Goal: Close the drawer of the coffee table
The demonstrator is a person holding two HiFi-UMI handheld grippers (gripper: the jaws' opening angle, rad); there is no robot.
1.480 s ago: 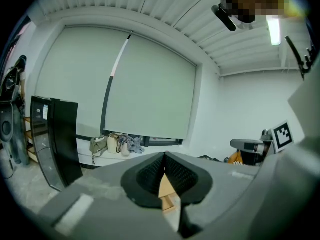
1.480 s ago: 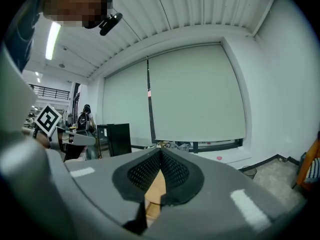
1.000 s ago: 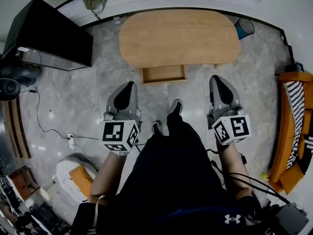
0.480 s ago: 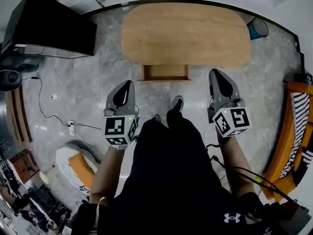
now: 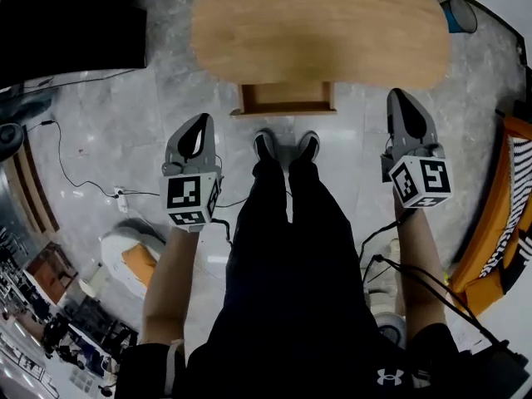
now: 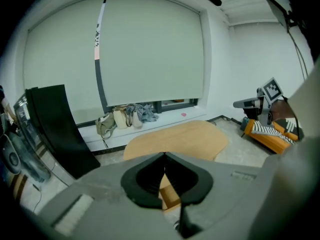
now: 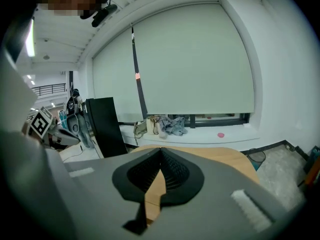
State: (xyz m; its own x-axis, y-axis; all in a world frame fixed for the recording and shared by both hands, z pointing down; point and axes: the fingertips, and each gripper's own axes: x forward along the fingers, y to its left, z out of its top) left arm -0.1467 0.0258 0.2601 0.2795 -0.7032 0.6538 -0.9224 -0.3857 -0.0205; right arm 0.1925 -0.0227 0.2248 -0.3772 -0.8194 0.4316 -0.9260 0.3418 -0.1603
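Observation:
An oval wooden coffee table [image 5: 320,27] stands ahead of the person's feet, and its shallow drawer [image 5: 284,98] is pulled out toward them. My left gripper [image 5: 199,125] hangs left of the drawer, shut and empty, well short of it. On the other side my right gripper [image 5: 401,100] is likewise shut with nothing held, just off the table's near right edge. In the left gripper view the table [image 6: 175,140] and the drawer [image 6: 170,196] show past the closed jaws. The table's top [image 7: 222,156] lies beyond the closed jaws in the right gripper view.
A black panel [image 5: 71,36] leans at the far left. An orange sofa with a striped cushion [image 5: 507,223] lines the right edge. A blue bin [image 5: 460,12] stands by the table's far right. Cables and a power strip [image 5: 122,199] lie on the grey floor at left.
Both grippers have come down and forward toward the table, spreading apart. The person has stepped closer, so the feet now stand right in front of the drawer.

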